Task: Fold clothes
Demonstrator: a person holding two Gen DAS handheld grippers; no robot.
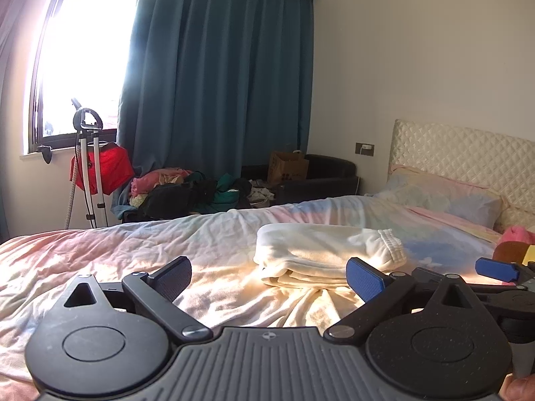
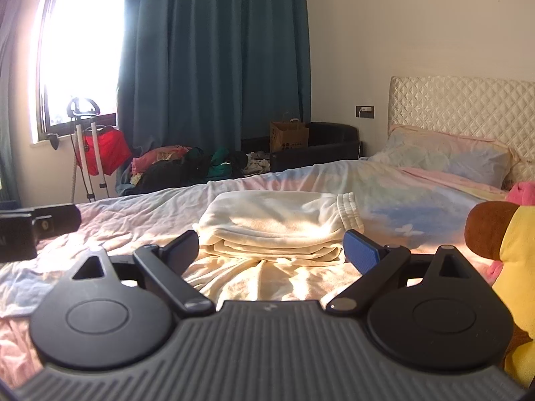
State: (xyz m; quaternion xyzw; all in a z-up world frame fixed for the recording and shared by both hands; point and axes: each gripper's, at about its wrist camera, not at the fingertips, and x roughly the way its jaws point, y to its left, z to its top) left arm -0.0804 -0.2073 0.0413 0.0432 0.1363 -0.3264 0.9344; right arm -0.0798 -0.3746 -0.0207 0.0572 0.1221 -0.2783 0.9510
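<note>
Paper bag (image 2: 289,135) (print unreadable), folded garment (image 2: 277,230)

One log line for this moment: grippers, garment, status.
left gripper: open, empty | right gripper: open, empty | cream garment: folded, on bed, untouched | both grippers short of it

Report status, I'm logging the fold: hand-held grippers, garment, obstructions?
Left hand-held gripper open, empty. Right hand-held gripper open, empty. Cream sweatpants folded on bed, untouched. Plush toy beside right gripper, apart from the sweatpants.

Cream pants (image 2: 277,230) folded, flat on bed (image 2: 100,220).
</note>
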